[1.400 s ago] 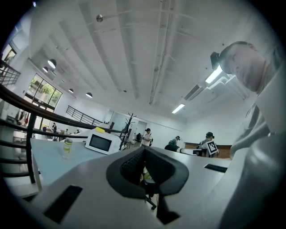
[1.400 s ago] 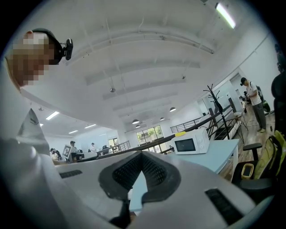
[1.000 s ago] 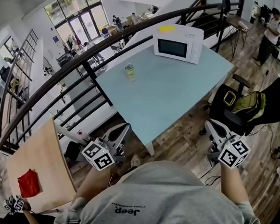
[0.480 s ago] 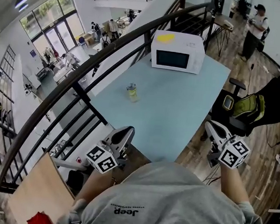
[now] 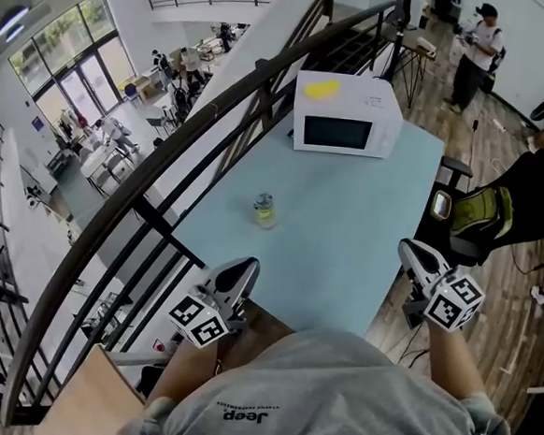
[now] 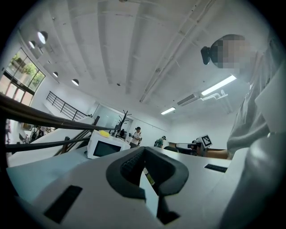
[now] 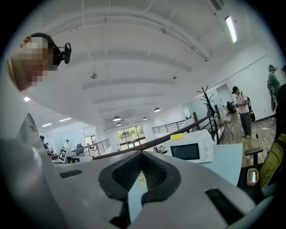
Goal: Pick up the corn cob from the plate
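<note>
While "Jeep" reads on the person's shirt (image 5: 267,404), I see left gripper (image 5: 241,267) and right gripper (image 5: 412,254) level, closed, empty, aimed at twelve o'clock.

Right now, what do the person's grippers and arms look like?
Both the left gripper and the right gripper are white, with tapered jaws lined by black ribbed pads. Each carries a white cube printed with black square markers. The person wears a grey short-sleeved T-shirt.

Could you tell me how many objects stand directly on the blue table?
2: a white microwave at the far end of the table, and a small jar near its left edge. Its near corner is hidden.
</note>
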`<action>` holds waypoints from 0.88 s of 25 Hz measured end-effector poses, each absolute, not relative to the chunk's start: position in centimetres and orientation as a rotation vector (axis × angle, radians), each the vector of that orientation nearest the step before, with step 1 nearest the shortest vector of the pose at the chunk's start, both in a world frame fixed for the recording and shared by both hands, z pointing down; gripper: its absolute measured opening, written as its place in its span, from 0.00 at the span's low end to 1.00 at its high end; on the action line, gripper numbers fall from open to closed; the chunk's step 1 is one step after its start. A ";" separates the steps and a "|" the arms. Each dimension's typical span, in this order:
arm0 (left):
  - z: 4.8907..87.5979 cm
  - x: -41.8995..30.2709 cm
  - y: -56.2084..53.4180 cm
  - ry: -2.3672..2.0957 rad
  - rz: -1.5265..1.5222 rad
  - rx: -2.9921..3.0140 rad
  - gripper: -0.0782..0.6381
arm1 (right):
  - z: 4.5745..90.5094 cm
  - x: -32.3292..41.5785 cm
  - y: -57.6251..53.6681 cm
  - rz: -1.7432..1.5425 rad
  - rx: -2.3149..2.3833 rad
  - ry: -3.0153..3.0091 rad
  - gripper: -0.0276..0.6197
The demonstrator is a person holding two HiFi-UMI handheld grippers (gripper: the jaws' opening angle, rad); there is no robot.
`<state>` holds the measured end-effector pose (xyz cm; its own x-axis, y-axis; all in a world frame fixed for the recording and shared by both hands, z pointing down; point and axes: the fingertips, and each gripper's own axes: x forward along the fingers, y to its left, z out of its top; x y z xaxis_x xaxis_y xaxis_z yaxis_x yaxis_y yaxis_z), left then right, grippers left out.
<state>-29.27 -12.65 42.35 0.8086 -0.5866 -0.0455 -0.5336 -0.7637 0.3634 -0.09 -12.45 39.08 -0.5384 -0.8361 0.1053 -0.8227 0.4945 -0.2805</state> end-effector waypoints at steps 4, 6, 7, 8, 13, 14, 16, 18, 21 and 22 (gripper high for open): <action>42.7 -28.6 -14.9 -0.843 -0.222 2.658 0.13 | 39.5 0.7 -14.5 -0.489 -1.495 2.676 0.05; 42.6 -27.5 -16.1 -0.848 -0.217 2.659 0.13 | 39.6 1.9 -15.7 -0.494 -1.487 2.676 0.05; 42.6 -26.7 -16.6 -0.855 -0.213 2.658 0.13 | 39.7 2.6 -16.4 -0.493 -1.480 2.679 0.05; 42.5 -25.9 -17.2 -0.865 -0.207 2.656 0.13 | 39.8 3.5 -17.0 -0.489 -1.470 2.684 0.05; 41.8 -21.3 -19.9 -0.970 -0.195 2.593 0.13 | 40.1 9.2 -20.2 -0.402 -1.404 2.714 0.05; 41.6 -20.3 -20.7 -0.997 -0.210 2.565 0.13 | 40.2 10.5 -21.1 -0.365 -1.393 2.728 0.05; 41.7 -18.4 -22.5 -1.041 -0.233 2.516 0.13 | 40.8 12.9 -23.6 -0.301 -1.368 2.765 0.05; 42.0 -17.3 -24.0 -1.080 -0.204 2.499 0.13 | 41.6 14.3 -26.2 -0.290 -1.336 2.784 0.05; 41.3 -17.5 -25.9 -1.087 -0.147 2.535 0.13 | 42.0 13.9 -29.0 -0.266 -1.317 2.782 0.05; 40.9 -17.8 -26.8 -1.077 -0.141 2.553 0.13 | 41.9 13.4 -29.9 -0.246 -1.325 2.784 0.05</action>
